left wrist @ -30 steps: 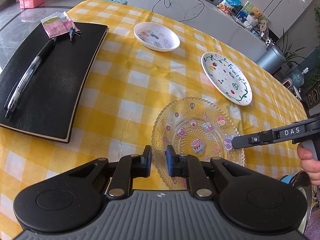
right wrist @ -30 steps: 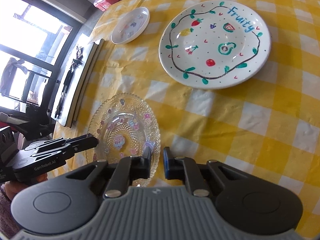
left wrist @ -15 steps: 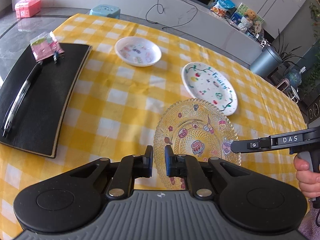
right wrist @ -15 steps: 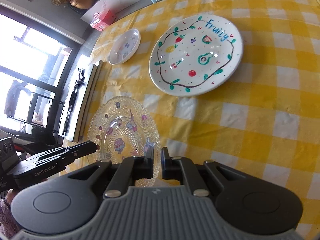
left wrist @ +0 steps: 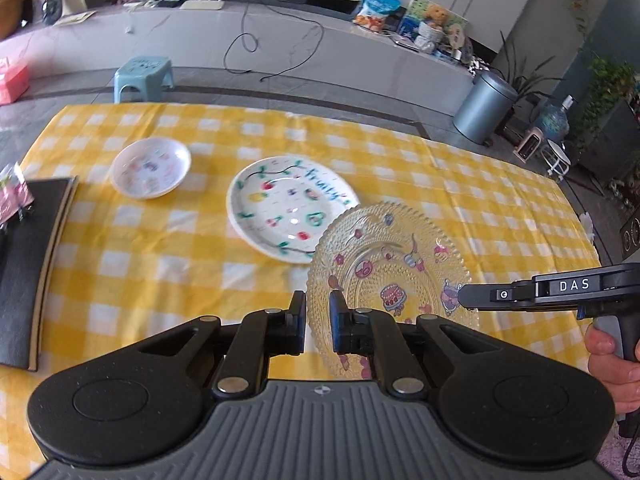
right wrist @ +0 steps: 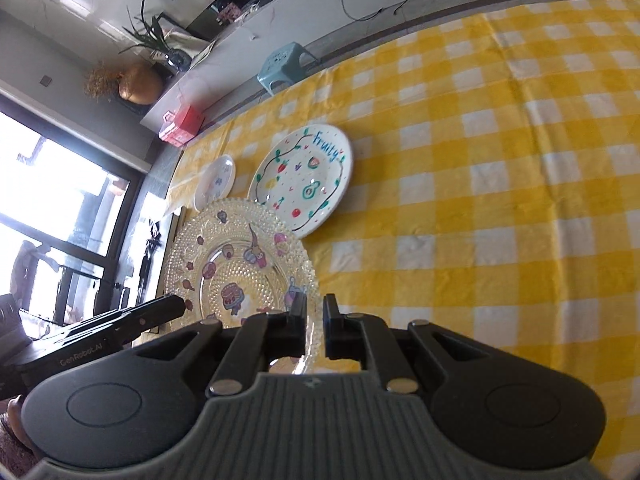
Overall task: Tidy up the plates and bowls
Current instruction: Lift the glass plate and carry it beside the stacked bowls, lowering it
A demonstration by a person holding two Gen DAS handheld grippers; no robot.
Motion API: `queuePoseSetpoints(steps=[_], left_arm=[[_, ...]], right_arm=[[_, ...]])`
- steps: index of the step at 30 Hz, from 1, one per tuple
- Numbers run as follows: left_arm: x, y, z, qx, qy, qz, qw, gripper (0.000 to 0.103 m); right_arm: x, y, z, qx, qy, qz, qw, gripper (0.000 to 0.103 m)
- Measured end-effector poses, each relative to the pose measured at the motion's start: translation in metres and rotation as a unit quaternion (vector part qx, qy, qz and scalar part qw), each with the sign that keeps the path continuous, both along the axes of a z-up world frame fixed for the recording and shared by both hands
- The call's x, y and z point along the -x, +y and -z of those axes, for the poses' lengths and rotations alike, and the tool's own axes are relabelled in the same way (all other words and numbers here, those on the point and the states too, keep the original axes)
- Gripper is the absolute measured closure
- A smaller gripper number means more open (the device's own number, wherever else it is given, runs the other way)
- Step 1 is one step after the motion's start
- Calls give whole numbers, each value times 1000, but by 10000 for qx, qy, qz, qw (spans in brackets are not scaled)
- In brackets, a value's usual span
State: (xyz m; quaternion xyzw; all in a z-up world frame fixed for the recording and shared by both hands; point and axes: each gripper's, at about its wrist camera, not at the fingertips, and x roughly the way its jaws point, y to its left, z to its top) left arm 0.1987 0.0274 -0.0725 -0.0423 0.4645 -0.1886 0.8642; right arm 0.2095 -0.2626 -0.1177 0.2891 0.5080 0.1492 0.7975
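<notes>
The glass plate [left wrist: 386, 268] is clear, beaded all over and printed with cartoon stickers. It is off the tabletop [left wrist: 160, 264], carried between my two tools. My left tool [left wrist: 318, 322] is clamped on its near rim at about seven o'clock; my right tool [right wrist: 314, 326] is clamped on the rim at about four o'clock as the left view shows it. Both tools are nearly closed, with only the thin glass edge between the pads.

Handling judgement: the plate is rigid, brittle and probably slick. The beaded rim gives the pads some bite, and the rim is the only sensible place to hold it. It looks moderately heavy for an edge grip, so two holds on the near side are sound; I would keep it level and avoid twisting one tool against the other.

At eleven o'clock from the glass plate lies the white fruit plate [left wrist: 290, 210], flat on the yellow checked cloth; the glass rim overlaps its near right edge in the left view, hanging over it, not touching as far as I can tell. Nothing lies on it but its painted pattern. Farther out at ten o'clock sits the small white dish [left wrist: 150, 168], also holding nothing. A black notebook [left wrist: 28, 272] lies at the left edge.
</notes>
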Motion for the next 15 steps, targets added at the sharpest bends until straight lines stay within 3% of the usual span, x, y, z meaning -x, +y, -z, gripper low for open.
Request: queuePoseSetpoints(steps=[6, 15], left_arm=[[2, -42, -9, 10, -73, 273, 9996, 90], [36, -106, -10, -39, 15, 676, 9977, 90]], right_arm=[[25, -41, -4, -50, -9, 526, 9986, 97], [78, -100, -6, -4, 259, 1244, 9919, 97]])
